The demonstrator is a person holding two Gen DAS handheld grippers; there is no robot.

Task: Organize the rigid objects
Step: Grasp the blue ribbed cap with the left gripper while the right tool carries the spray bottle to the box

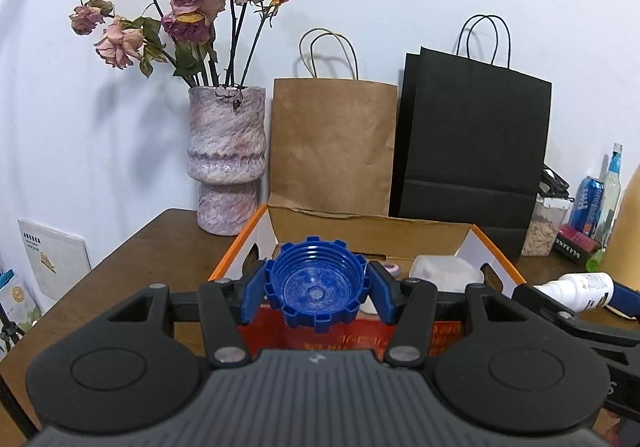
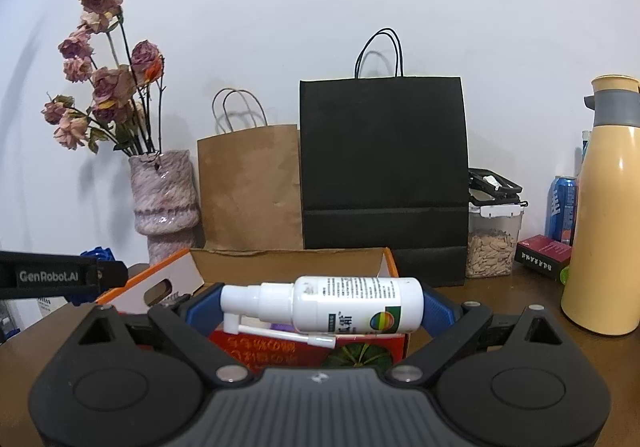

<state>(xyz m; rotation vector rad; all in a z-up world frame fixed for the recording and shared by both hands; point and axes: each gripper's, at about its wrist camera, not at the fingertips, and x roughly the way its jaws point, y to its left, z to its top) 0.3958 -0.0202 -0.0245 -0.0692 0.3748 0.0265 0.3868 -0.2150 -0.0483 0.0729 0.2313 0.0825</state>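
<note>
While both loads hang just before the orange-rimmed cardboard box [image 1: 496,259] | left gripper [image 1: 316,293] pinches ridged blue plastic cap [image 1: 316,283], hollow facing camera | right gripper [image 2: 320,307] pinches white plastic spray bottle [image 2: 344,303], long axis crosswise between pads.

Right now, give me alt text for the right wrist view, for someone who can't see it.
The right gripper holds a white spray bottle sideways between its blue fingers, above an open cardboard box on a wooden table. Behind stand a vase of dried roses, a brown bag and a black bag; a yellow flask is at right.
</note>
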